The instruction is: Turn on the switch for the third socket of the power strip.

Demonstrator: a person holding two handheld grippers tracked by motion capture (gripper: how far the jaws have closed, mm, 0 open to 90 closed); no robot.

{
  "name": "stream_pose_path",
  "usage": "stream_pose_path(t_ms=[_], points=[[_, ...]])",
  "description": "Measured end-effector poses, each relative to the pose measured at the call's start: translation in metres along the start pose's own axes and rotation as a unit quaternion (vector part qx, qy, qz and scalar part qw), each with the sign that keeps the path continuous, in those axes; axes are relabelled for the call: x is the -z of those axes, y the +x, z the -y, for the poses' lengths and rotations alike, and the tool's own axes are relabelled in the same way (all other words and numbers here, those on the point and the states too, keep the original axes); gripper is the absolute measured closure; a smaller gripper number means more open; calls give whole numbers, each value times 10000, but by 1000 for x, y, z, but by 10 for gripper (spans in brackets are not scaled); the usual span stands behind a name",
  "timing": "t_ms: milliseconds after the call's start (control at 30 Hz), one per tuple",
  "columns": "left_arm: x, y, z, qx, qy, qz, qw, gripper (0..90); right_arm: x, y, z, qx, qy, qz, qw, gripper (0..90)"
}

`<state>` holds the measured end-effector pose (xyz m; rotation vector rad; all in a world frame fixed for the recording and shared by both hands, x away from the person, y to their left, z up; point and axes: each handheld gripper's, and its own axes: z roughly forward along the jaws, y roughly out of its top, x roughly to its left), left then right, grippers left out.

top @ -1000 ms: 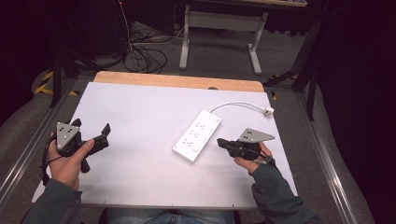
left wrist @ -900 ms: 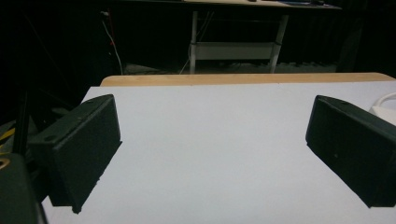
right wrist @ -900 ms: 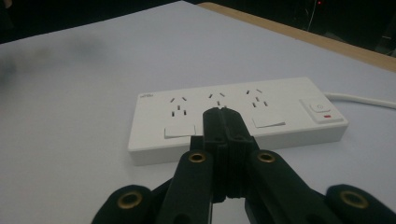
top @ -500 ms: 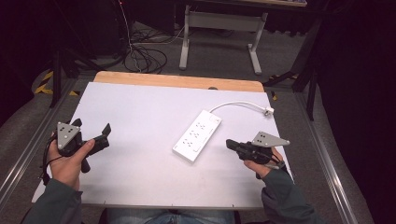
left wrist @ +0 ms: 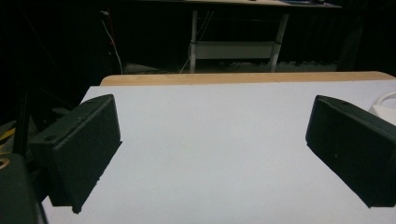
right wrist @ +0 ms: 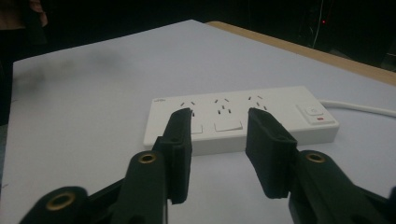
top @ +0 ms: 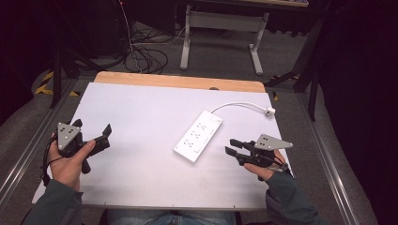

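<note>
White power strip [top: 198,136] lies flat and slantwise on the white table top [top: 141,122], right of the middle, its cord [top: 241,105] curving off its far end to a plug [top: 270,111]. Just right of the strip's near end, the right gripper [top: 231,146] points at the strip; its jaws have just been opening and now stand partly spread with nothing between them. Well to the strip's left, the left gripper [top: 92,131] rests in the person's hand, jaws spread wide and empty.
</note>
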<state>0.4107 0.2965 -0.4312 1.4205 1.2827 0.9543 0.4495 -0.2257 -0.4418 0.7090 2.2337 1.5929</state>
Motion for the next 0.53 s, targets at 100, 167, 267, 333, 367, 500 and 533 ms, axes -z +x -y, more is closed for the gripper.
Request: stream_pose_path(t_ms=[100,167,267,333,367,500,533], points=[[0,0,0,3,1,-1,10000,37,0,1,-1,25,-83,-41,10000,469],[0,0,0,2,1,1,10000,37,0,0,-2,-11,-168,-20,9999,404],[0,0,0,3,-1,2,10000,37,0,0,-2,-33,-225,-6,9997,359],[0,0,0,4,-2,0,10000,37,-1,0,-2,-23,-221,50,9997,283],[0,0,0,3,0,1,10000,37,-1,0,-2,-40,-217,72,9997,224],[0,1,0,-12,5,-24,10000,37,-2,-1,-2,-62,-229,131,9996,54],[0,1,0,-9,9,-31,10000,37,-2,-1,-2,-56,-235,135,9996,41]])
